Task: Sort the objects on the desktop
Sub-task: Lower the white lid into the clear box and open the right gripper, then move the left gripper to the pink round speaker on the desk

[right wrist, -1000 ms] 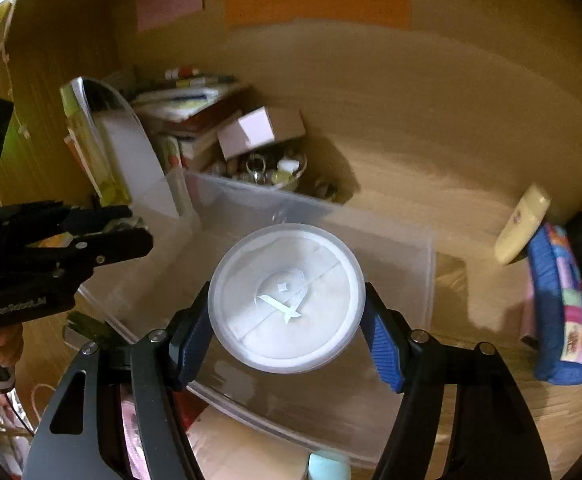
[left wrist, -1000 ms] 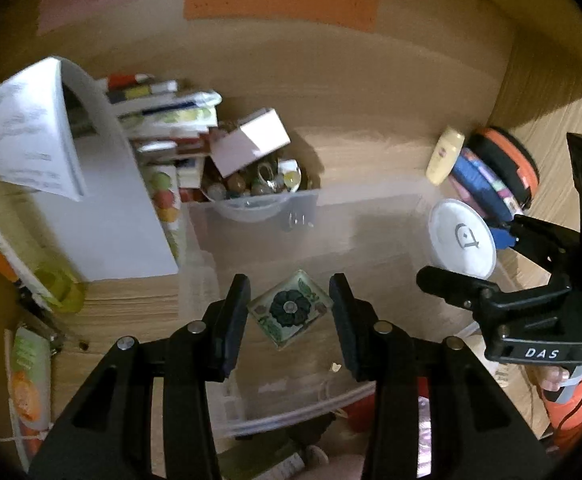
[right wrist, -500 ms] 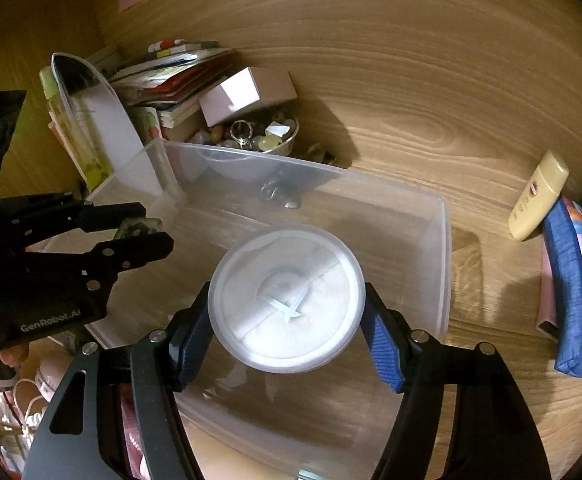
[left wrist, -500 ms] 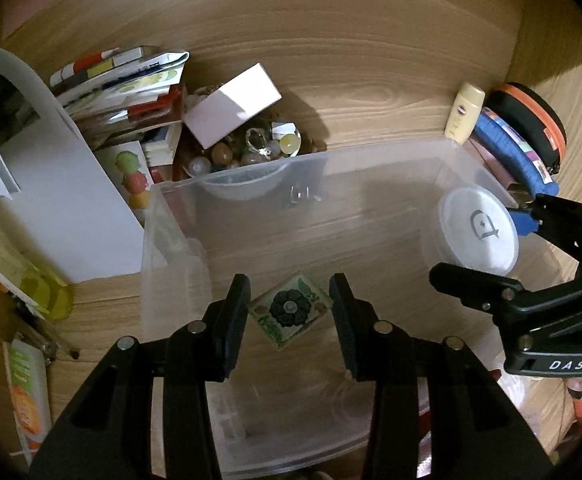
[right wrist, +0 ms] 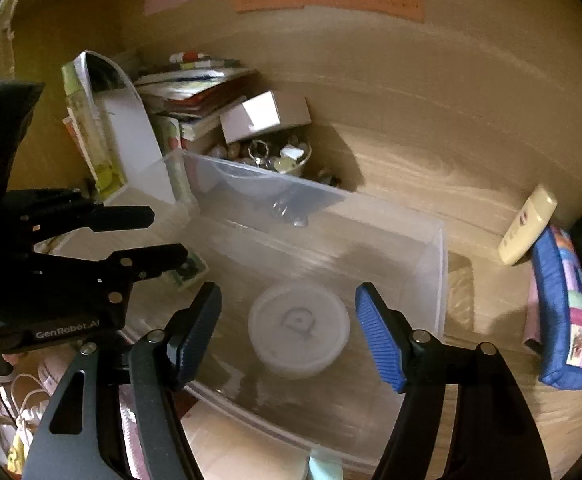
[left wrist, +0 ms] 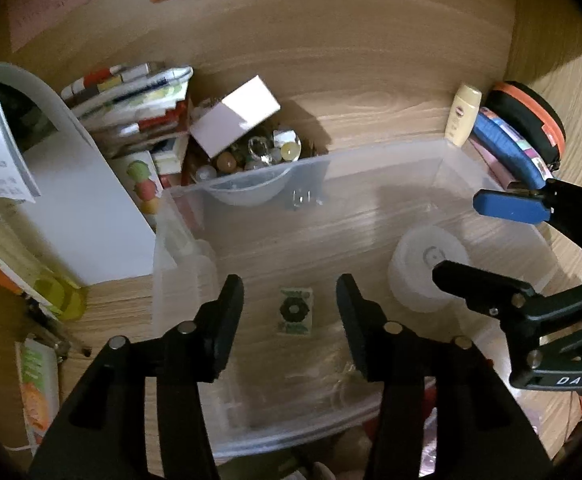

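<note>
A clear plastic bin (left wrist: 371,152) (right wrist: 435,248) sits on the wooden desk. A small square tile with a green flower pattern (left wrist: 295,311) lies on the bin floor, below my open left gripper (left wrist: 290,304); part of it shows in the right wrist view (right wrist: 191,270). A round white lidded container (right wrist: 299,326) (left wrist: 427,266) rests on the bin floor, below my open right gripper (right wrist: 289,322), whose blue pads (right wrist: 379,336) stand apart from it. Both grippers are empty.
A bowl of small trinkets (left wrist: 257,156) and a white box (left wrist: 237,114) stand behind the bin. Stacked books (left wrist: 131,100) and a white folder (left wrist: 79,208) are at the left. A cream bottle (left wrist: 463,114), a blue pouch (right wrist: 563,312) and an orange-rimmed case (left wrist: 531,112) lie at the right.
Both grippers opened. The flower tile and the round container dropped out of the jaws and now lie on the bin floor. Both grippers have lifted slightly.
</note>
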`<state>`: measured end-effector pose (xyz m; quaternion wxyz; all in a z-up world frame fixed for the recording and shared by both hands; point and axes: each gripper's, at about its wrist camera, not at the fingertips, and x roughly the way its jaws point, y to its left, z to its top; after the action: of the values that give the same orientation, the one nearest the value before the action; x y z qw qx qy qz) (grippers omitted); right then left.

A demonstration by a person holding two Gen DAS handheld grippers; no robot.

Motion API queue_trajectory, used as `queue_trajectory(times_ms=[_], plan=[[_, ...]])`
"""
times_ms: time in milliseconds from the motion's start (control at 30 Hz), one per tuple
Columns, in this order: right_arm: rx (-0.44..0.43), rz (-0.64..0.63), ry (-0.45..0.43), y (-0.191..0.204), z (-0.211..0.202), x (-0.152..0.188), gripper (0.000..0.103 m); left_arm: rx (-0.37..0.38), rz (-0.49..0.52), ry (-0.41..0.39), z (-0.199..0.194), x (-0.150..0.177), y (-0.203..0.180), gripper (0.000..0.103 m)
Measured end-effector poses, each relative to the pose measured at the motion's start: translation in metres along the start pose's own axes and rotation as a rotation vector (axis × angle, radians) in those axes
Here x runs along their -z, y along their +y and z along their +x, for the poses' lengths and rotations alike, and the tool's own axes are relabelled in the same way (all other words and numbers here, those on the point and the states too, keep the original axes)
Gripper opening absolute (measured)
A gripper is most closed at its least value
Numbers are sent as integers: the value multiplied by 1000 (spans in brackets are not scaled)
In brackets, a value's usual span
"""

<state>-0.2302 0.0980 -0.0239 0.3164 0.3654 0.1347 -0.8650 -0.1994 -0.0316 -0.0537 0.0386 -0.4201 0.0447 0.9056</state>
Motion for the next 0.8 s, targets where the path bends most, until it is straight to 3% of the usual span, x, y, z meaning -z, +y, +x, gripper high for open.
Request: queue_trajectory(times_ms=[67,200,300,433,600,800], plan=[[9,-10,-16,2,-6,-1,70,-1,7,-18,-6,-1,-2,61],[33,-20,-69,4,-27,-3,83,-18,17,-63,-22,-3,-4,70],[55,-23,-113,6,-45,-1,85,-23,17,-97,-36,-2,-4,75],[76,-33,-158,11,-69,7,88,-52,24,-184,-65,3,-7,91],[113,-54,-239,22,-103,24,88,-48,30,-275,-103,14,-13,95],[111,-56,-272,31,-131,44,88,-105,74,-385,-147,36,-27,100]])
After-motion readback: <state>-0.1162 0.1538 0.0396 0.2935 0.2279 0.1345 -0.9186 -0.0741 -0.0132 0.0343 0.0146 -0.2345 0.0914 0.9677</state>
